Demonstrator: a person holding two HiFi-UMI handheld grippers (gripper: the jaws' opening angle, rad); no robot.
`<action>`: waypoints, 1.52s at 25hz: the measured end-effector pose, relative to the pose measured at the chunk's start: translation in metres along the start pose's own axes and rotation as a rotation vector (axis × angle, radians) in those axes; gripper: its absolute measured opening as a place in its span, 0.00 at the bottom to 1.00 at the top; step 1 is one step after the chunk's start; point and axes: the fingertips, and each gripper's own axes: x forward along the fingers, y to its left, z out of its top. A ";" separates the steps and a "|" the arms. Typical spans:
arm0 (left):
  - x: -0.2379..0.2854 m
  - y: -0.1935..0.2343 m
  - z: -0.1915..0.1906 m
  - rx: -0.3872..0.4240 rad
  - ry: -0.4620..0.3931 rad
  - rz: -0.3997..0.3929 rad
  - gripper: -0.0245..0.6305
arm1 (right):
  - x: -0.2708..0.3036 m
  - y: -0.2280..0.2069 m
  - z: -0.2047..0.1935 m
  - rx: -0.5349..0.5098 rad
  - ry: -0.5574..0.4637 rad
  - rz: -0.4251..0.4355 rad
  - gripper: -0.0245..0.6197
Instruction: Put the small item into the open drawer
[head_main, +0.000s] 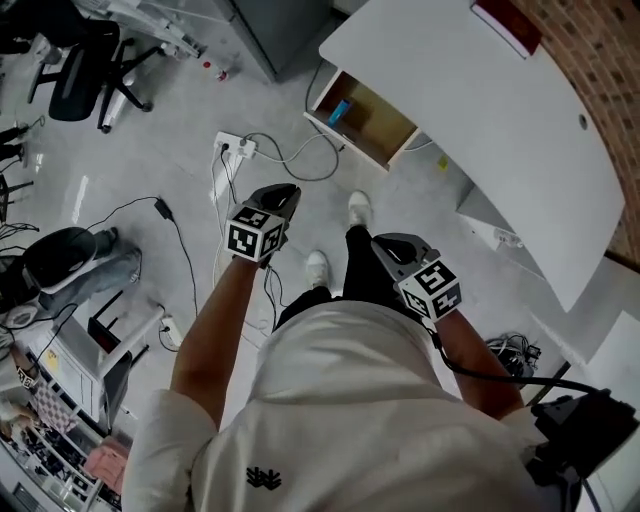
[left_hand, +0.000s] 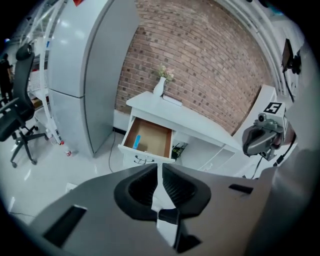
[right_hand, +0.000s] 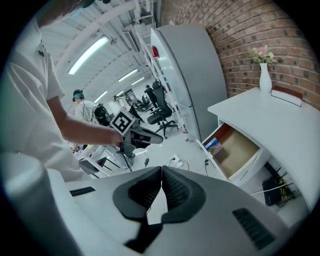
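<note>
The white desk's wooden drawer (head_main: 372, 125) stands pulled open, well ahead of me across the floor. A small blue item (head_main: 340, 110) lies inside it at its left end; the left gripper view shows the drawer (left_hand: 150, 141) and blue item (left_hand: 136, 142) too, as does the right gripper view, drawer (right_hand: 239, 151) and item (right_hand: 215, 145). My left gripper (head_main: 285, 193) is held out over the floor, its jaws (left_hand: 160, 170) closed to a thin slit with nothing between. My right gripper (head_main: 384, 243) is shut and empty (right_hand: 161, 172).
The white desk (head_main: 490, 120) carries a vase of flowers (left_hand: 160, 86) against a brick wall. A tall grey cabinet (left_hand: 85, 75) stands left of the desk. A power strip (head_main: 235, 148) and cables lie on the floor. Office chairs (head_main: 90, 70) stand at the left.
</note>
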 end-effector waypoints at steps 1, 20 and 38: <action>-0.017 -0.008 -0.007 -0.006 -0.011 -0.014 0.10 | 0.000 0.014 -0.001 -0.013 -0.001 0.001 0.08; -0.238 -0.119 -0.087 -0.007 -0.140 -0.171 0.08 | -0.028 0.196 -0.016 -0.159 -0.071 -0.070 0.08; -0.295 -0.157 -0.130 0.025 -0.170 -0.188 0.08 | -0.055 0.262 -0.046 -0.167 -0.118 -0.129 0.08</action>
